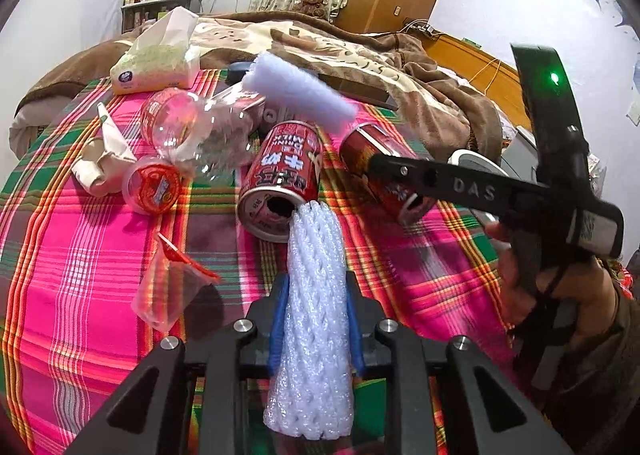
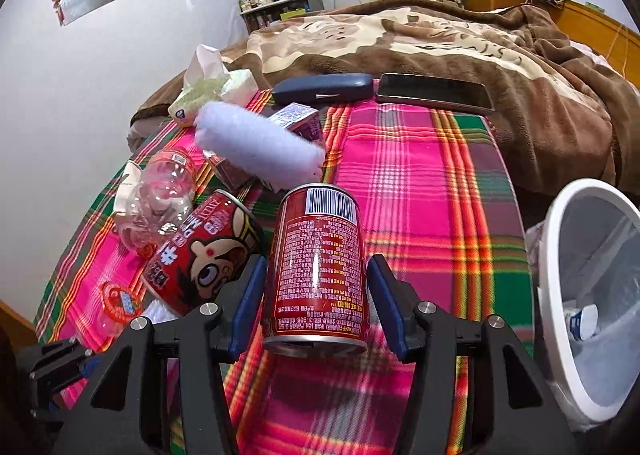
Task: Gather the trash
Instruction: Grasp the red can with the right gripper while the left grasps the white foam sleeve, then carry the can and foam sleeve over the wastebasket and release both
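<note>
Left gripper [image 1: 316,319] has its blue pads pinched tight on a white foam net [image 1: 314,319], so that one's in hand; the net's far tip touches the mouth of a red can [image 1: 282,179] lying on its side. Right gripper [image 2: 316,303] sits around a second can [image 2: 318,267] with a pad on each side, but I can see a sliver of gap on both sides, so I honestly can't tell if it's gripping yet or just closing in.

Bin [image 2: 560,255] is at the near right, just off the edge of the plaid cloth [image 2: 420,183], with what looks like only one small item at the bottom. So I'd say we're early on.

Still left on the cloth: the first can, a crushed clear bottle [image 1: 192,127] to the left, a small cup [image 1: 150,185], a torn wrapper [image 1: 172,287], crumpled paper [image 1: 100,163], and a foam roll [image 1: 300,95] farther back. Tissue pack [image 1: 156,63], phone [image 2: 436,93] and a dark case [image 2: 324,89] at the far edge probably aren't trash.
</note>
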A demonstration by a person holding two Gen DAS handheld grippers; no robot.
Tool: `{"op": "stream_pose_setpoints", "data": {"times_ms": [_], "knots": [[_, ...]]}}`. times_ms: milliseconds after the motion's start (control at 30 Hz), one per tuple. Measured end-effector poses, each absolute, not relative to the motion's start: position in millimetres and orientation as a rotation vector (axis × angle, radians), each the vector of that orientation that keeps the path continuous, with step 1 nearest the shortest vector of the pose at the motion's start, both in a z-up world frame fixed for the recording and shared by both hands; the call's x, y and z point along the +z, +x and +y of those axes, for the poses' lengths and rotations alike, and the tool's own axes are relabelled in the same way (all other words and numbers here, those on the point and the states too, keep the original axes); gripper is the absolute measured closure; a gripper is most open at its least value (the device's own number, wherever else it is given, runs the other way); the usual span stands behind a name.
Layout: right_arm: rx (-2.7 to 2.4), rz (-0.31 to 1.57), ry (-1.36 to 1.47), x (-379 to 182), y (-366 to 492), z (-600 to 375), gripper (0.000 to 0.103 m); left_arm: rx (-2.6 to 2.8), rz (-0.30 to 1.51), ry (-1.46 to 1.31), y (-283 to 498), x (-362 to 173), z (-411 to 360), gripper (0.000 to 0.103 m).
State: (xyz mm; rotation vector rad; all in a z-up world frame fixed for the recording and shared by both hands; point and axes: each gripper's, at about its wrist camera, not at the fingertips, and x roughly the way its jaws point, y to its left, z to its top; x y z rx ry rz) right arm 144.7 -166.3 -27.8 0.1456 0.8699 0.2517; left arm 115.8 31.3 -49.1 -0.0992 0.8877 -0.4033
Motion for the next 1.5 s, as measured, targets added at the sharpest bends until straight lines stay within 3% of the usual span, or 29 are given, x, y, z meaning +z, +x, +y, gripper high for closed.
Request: {"op": "stream_pose_setpoints", "data": {"times_ms": [667,1100,1500], "knots": [[0.183,0.788,0.219,-7,100,-228,0.049,-0.481,0.819,-0.063,112,-16,-24,0.077],[0.086,0.739,0.248,7,82,-279,0.049,-0.599,0.770,0.005,122,11,-98,0.077],[-0.067,0.742,0.261,0,72,-344,0.049,-0.726,0.806,0.062,140,1,-186,0.077]]}}
